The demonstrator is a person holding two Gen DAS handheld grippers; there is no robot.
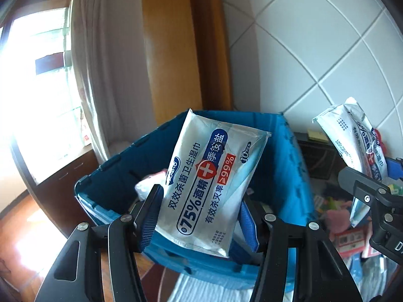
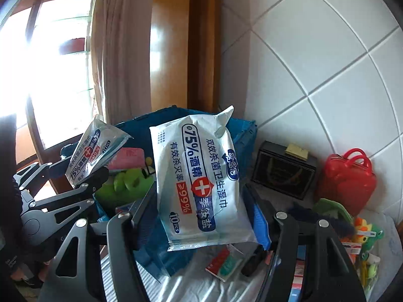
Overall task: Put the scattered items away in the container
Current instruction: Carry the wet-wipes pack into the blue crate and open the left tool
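A white wet-wipe pack [image 1: 209,178] is gripped between the blue pads of the left gripper [image 1: 199,214], whose jaws are closed about halfway onto the pack's sides. The pack is held tilted, above the open top of the blue crate [image 1: 282,166], with its upper corner reaching past the far rim. A second wet-wipe pack [image 2: 201,181] of the same print is clamped in the same manner by the right gripper [image 2: 204,216], its jaws likewise partly closed on the pack. This pack is held nearer the crate's right-hand side, partly over the rim and partly in front of it.

Inside the crate, a crumpled white and pink item [image 1: 148,183] is seen from the left wrist view, and a green plush toy [image 2: 126,183] and a pink packet [image 2: 131,158] from the right wrist view; the rest of the contents is hidden behind the packs.

To the right of the crate, a black box [image 2: 282,171] with a yellow note pad [image 2: 297,151] on top is set against the tiled wall [image 2: 327,63], and a red handbag-shaped case [image 2: 347,178] is placed beside it. Small colourful toys [image 2: 367,236] and a red-and-green packet [image 2: 224,261] are scattered on the white cloth [image 2: 201,287] in front. A curtain [image 1: 100,75] and a bright window [image 1: 32,88] are seen behind the crate.
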